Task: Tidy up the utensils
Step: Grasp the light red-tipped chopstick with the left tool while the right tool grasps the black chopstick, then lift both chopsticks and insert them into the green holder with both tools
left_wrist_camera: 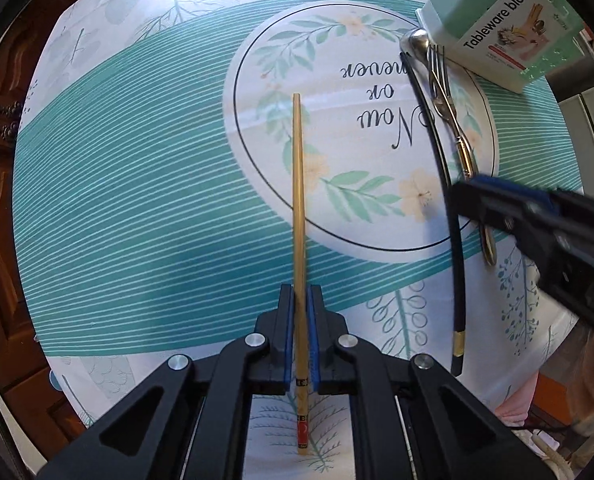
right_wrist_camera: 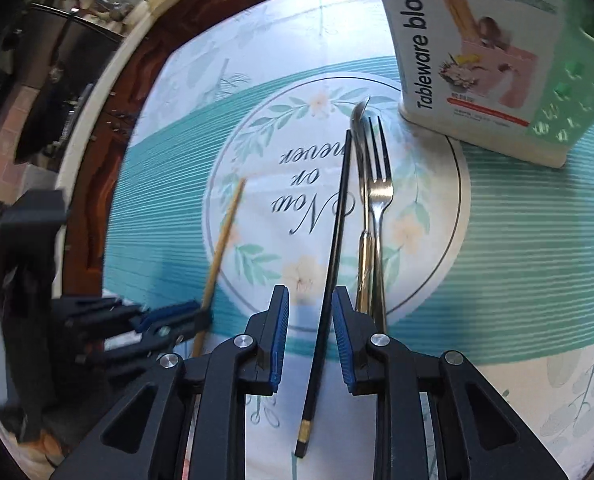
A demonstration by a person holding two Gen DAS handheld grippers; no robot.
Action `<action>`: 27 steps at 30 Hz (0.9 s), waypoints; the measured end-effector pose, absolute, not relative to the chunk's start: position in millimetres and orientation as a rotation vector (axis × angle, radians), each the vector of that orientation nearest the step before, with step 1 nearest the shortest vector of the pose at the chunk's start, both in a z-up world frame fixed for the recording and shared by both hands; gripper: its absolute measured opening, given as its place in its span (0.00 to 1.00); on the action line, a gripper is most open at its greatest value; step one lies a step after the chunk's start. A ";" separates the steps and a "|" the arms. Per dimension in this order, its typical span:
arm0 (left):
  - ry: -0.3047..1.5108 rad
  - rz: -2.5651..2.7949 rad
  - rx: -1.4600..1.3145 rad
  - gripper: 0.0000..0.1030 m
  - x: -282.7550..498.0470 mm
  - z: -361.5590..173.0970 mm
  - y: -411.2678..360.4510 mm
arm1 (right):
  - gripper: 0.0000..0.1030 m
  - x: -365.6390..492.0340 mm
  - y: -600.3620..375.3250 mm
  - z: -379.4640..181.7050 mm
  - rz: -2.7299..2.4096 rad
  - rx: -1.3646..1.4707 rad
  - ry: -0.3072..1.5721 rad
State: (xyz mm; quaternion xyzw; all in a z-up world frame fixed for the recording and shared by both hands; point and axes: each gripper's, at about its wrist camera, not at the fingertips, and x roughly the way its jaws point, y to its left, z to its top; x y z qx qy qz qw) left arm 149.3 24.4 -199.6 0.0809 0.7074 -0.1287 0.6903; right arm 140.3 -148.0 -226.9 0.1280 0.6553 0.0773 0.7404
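Teal-striped tablecloth (left_wrist_camera: pixel 145 184) fills most of what I'm seeing, with the round "Now or never" print in the middle. Next biggest thing is the mint-green holder (left_wrist_camera: pixel 493 28) standing at the far right edge of that circle, and as far as I can tell nothing has gone into it yet, though I can't see down inside it.

So progress-wise: barely started, I'd say. All the utensils I can see are out of the holder. My left gripper (left_wrist_camera: pixel 301 300) is clamped on the wooden chopstick (left_wrist_camera: pixel 299 184), pads tight on its thick end, tip pointing out over the cloth; can't tell if it's off the table yet. My right gripper (right_wrist_camera: pixel 311 304) has its jaws apart around the black chopstick (right_wrist_camera: pixel 333 256). The right pad looks just about against it, the left one clearly isn't, so no grip there.

Still lying untouched just right of the black chopstick: the fork (right_wrist_camera: pixel 377 192) and the spoon (right_wrist_camera: pixel 361 148), side by side, heads nearly touching the holder's base, spoon partly tucked under the fork.

What could get in the way: the fork and spoon handles sit right beside my right jaw, so closing could nudge them. Both grippers are also fairly near each other.
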 end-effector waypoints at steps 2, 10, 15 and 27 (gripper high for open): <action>1.582 -0.294 0.182 0.04 149.3 -199.4 29.7 | 0.22 150.1 -144.9 -231.8 0.134 0.226 1.467; 1.590 -0.312 0.175 0.04 138.9 -207.0 20.3 | 0.16 173.2 -114.6 -240.6 0.054 0.047 1.520; 1.595 -0.308 0.179 0.04 141.4 -207.7 17.2 | 0.08 180.5 -97.7 -242.3 0.034 -0.077 1.540; 1.519 -0.339 0.083 0.04 134.5 -203.9 20.4 | 0.04 171.4 -106.6 -218.3 0.206 0.173 1.460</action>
